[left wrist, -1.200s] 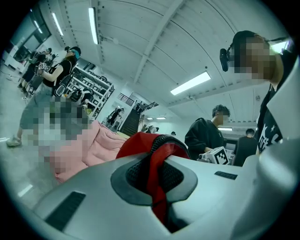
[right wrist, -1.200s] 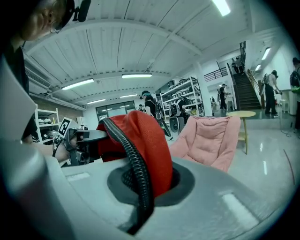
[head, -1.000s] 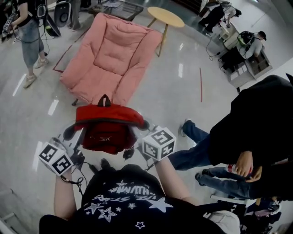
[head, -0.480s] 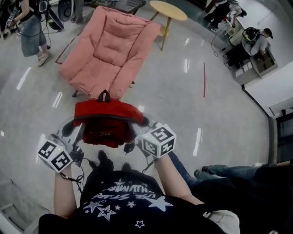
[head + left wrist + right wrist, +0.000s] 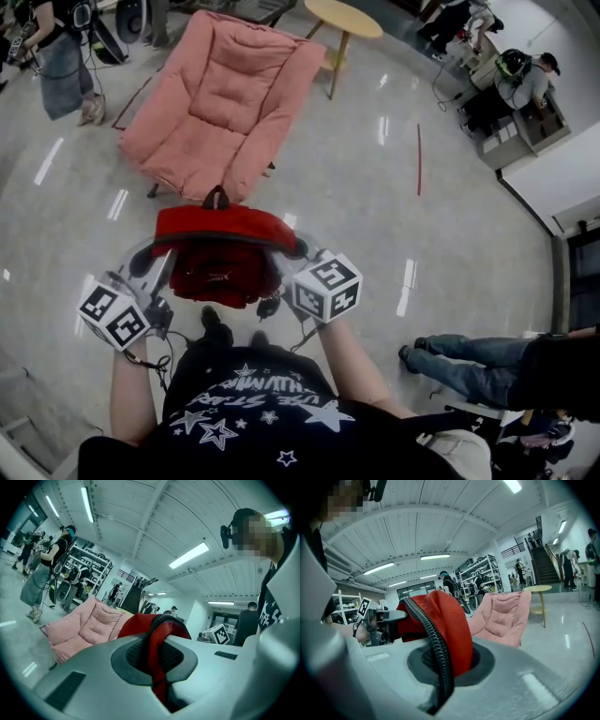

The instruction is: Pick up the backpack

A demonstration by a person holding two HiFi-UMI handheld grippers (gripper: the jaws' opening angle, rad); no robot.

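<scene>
Off the floor, before pink chair [image 5: 230,103]: red backpack [image 5: 220,246] hung between both grippers.
Left gripper [image 5: 141,267] clenched on webbing strap [image 5: 159,658]; right gripper [image 5: 298,251] clenched on padded strap [image 5: 450,634]. Jaw tips obscured from head view.

Coarse matt woven cloth on the red fabric backpack [image 5: 223,234], weave really obvious up close in the right gripper view. Black ribbed edging cord [image 5: 436,644] along its strap, rubbery-looking, slight sheen. Smooth matt grey plastic for both the left gripper [image 5: 159,657] and the right gripper [image 5: 442,667], plus darker, finely textured pads [image 5: 133,656] pressed onto the red cloth. Soft quilted fabric on the pink padded cloth armchair [image 5: 225,103], zero shine. Super glossy pale grey polished floor [image 5: 375,216], streaked with light reflections. Smooth pale wood for the round wooden side table [image 5: 349,19], legs too.
</scene>
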